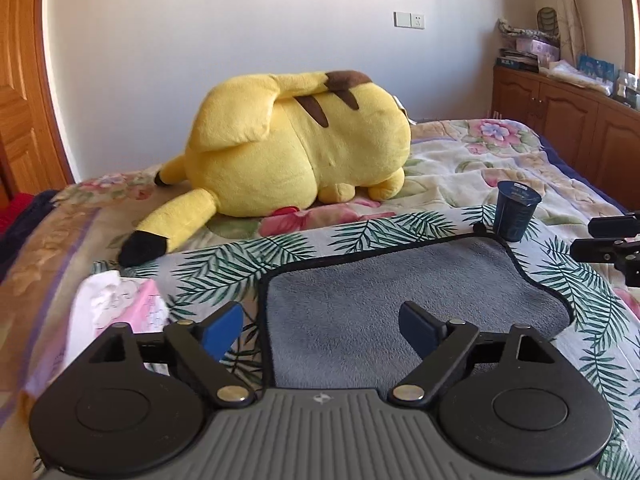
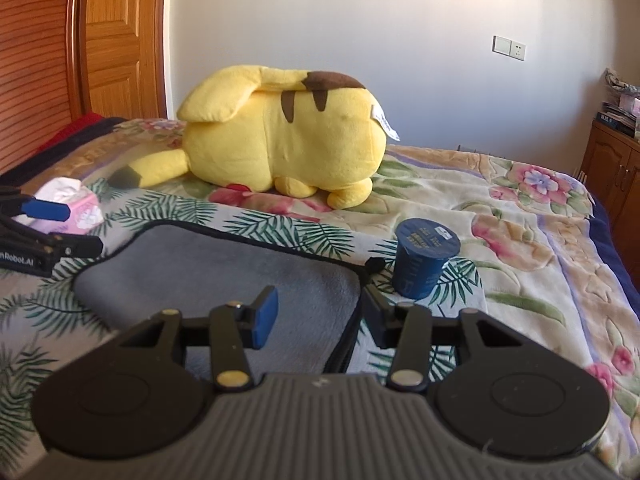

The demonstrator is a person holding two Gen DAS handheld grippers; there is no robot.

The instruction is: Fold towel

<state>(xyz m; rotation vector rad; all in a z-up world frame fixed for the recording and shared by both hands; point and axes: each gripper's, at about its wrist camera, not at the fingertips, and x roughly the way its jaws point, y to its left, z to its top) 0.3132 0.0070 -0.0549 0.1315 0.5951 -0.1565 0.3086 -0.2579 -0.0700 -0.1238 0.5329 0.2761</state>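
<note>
We see the grey towel (image 1: 400, 312) lying flat under both grippers. Left gripper (image 1: 322, 330) gapes wide, holding nothing; right gripper (image 2: 320, 316) spread too, apparently empty, straddling the towel's right edge.

We've got open room over the grey towel (image 2: 224, 276); nothing sits on it. At its far right corner, just beside the hem, a dark blue cup (image 2: 425, 261) stands upright & blocks that side. Pink tissue box (image 1: 120, 312) sits near the towel's left edge, w/ a strip of palm-print cloth (image 1: 224, 264) between. Yellow plush (image 1: 300, 144) fills the bed beyond the far edge, its black-tipped tail (image 1: 168, 228) reaching toward the box. Right of the cup, bare floral blanket (image 2: 540, 248) is free.
</note>
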